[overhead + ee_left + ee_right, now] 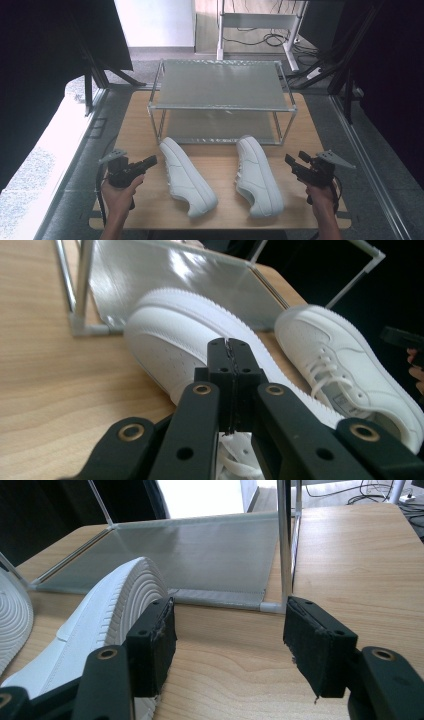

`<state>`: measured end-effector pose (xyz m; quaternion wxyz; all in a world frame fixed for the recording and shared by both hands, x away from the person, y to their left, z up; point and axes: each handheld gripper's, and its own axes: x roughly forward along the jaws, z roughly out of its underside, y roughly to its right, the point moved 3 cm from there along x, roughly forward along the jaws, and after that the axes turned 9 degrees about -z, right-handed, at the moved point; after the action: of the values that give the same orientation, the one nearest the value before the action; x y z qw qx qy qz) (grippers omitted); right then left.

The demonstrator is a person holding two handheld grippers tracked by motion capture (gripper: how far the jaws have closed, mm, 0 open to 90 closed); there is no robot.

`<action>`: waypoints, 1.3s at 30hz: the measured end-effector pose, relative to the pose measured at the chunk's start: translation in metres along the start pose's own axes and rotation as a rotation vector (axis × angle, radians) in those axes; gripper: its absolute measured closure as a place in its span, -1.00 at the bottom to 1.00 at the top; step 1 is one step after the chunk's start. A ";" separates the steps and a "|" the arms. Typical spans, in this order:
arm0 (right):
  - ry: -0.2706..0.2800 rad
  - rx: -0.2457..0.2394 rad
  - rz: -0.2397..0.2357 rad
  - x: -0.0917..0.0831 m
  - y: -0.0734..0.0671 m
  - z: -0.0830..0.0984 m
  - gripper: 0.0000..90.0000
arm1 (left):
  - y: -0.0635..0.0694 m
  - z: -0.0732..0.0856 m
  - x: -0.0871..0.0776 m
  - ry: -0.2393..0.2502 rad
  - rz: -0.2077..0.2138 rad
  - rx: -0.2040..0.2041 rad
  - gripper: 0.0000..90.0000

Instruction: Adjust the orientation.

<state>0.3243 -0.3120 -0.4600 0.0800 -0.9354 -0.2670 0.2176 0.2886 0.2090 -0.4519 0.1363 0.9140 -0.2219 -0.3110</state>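
While both grippers wait at the near table (215,220) edge, items run as follows. Rack (222,85): 2 shelves, far side, open front facing the shoes. 2 white shoes: left shoe (187,176) and right shoe (257,175) lie between the grippers, long axes running toward the rack. Left gripper (150,161): jaws together, empty, just left of the left shoe, so nearer it. Right gripper (291,161): jaws apart, empty, beside the right shoe.

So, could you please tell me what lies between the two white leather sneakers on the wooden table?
Nothing: in the high view, bare wooden table separates the left white sneaker from the right white sneaker.
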 end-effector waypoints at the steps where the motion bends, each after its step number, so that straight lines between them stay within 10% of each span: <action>1: -0.001 0.001 -0.002 0.000 0.000 0.000 -0.15 | 0.001 0.002 0.004 -0.024 0.012 0.005 1.00; 14: -0.060 -0.003 -0.032 0.013 -0.009 0.007 -0.18 | 0.013 0.019 0.031 -0.156 0.038 0.046 1.00; 39: -0.072 0.017 -0.025 0.013 -0.009 0.011 -0.19 | 0.030 0.008 0.048 -0.176 0.031 0.084 1.00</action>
<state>0.3254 -0.2974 -0.4721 0.0809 -0.9228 -0.2793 0.2525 0.3080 0.1582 -0.4708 0.0826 0.8846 -0.2601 -0.3781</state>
